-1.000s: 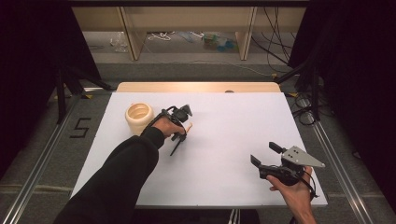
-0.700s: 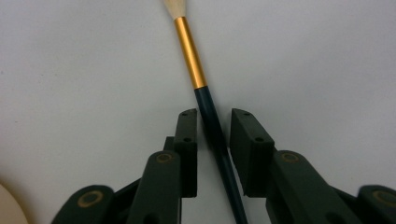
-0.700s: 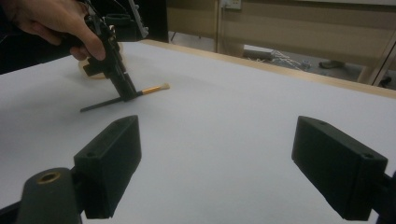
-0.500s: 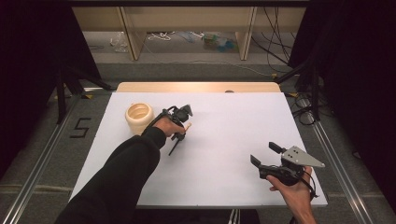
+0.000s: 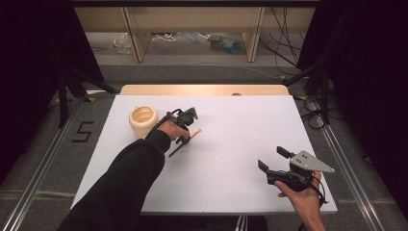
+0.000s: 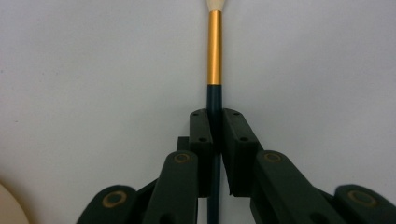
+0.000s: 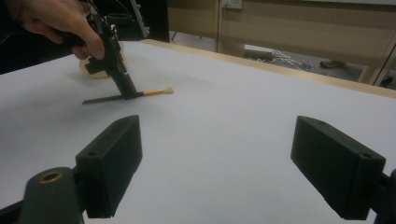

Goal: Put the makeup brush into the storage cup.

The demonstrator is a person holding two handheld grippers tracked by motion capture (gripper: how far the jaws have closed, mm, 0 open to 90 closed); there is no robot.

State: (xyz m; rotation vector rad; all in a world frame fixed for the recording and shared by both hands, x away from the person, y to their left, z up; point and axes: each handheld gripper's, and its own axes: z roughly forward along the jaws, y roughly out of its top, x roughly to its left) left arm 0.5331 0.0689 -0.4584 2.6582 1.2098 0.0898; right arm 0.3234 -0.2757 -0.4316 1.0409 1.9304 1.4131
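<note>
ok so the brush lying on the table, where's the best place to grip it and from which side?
Grip the brush on its dark handle just behind the gold ferrule, coming from above with the jaws across the shaft. It lies flat on the white table and is thin, so only a top-down pinch fits. The left tongs have just closed there.

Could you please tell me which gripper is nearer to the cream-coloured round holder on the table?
Left. The left gripper sits just beside the cream-coloured round holder, clamped on a thin brush; the right gripper is at the opposite near corner.

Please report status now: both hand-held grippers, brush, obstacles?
Left hand-held gripper just closed on brush, flat on table. Right hand-held gripper open, empty. Cup beside, not blocking.
</note>
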